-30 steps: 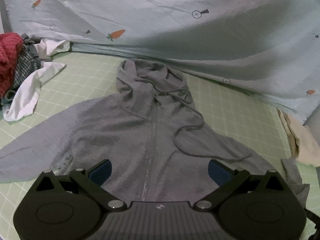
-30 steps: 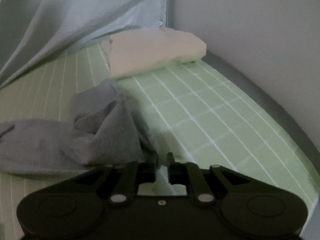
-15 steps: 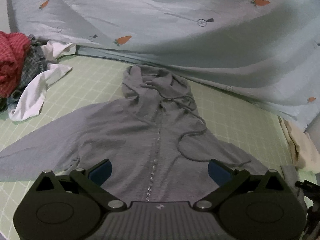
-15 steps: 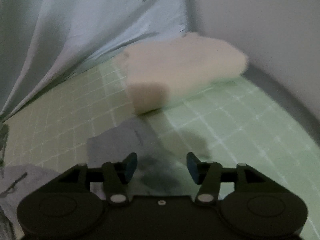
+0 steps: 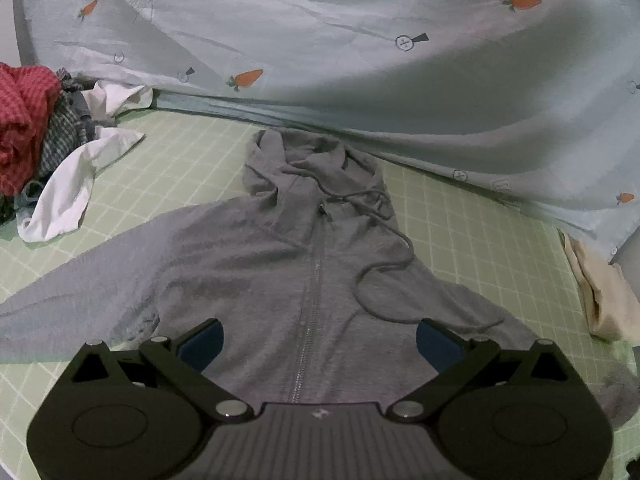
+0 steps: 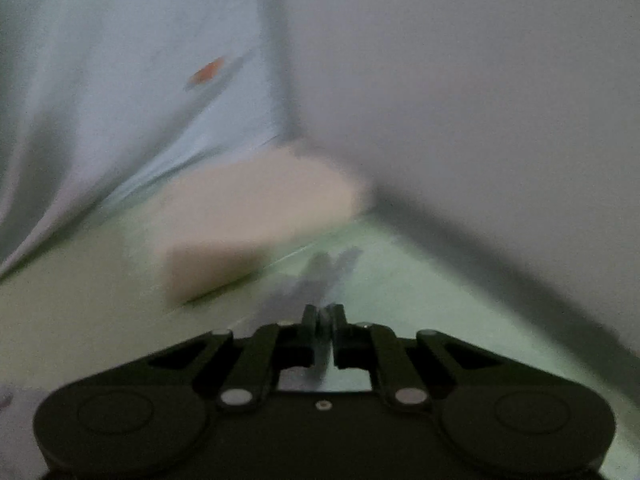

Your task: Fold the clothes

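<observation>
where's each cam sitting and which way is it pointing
Left wrist: rides the open left gripper, low over the grey hoodie, facing the carrot-print sheet; only its own fingers show.
Right wrist: rides the shut right gripper, facing the corner with the cream folded cloth; heavily blurred.
Shared: green grid mat, cream cloth and sheet.

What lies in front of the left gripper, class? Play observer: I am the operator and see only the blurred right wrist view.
Observer: A grey zip hoodie lies spread front up on the green grid mat.
Operator: Is the left gripper holding it?
Observer: No. The left gripper is open, its fingers wide apart over the hoodie's lower front.
Operator: Anything else waiting?
Observer: A pile of unfolded clothes sits at the mat's left edge.
</observation>
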